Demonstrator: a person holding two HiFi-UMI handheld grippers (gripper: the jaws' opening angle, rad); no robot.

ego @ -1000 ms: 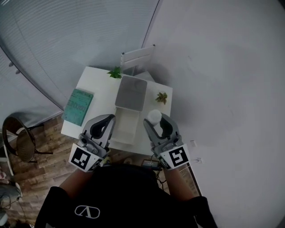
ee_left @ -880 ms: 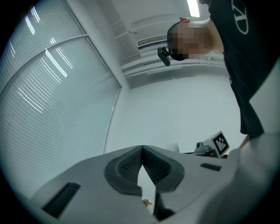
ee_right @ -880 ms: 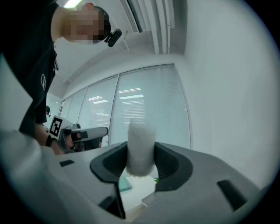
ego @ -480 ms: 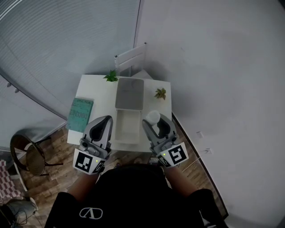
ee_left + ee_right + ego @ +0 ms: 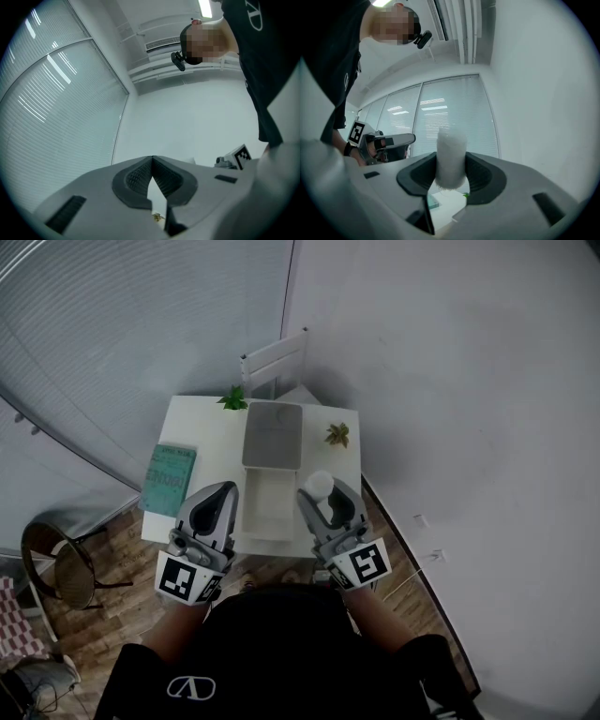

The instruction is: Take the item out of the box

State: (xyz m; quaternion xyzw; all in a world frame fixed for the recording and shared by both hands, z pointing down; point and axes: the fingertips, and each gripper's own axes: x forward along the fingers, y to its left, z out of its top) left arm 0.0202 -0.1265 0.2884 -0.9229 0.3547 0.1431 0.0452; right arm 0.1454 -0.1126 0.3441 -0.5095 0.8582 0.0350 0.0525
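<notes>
Item held clear of box
Right gripper clamps the white roll upright, just right of the open box; left gripper closed, empty.

Since one second ago you have turned your head, so the table now lies straight in the head view, not slanted as before. Your right gripper with the white item has come slightly nearer to the right wall of the open box.
</notes>
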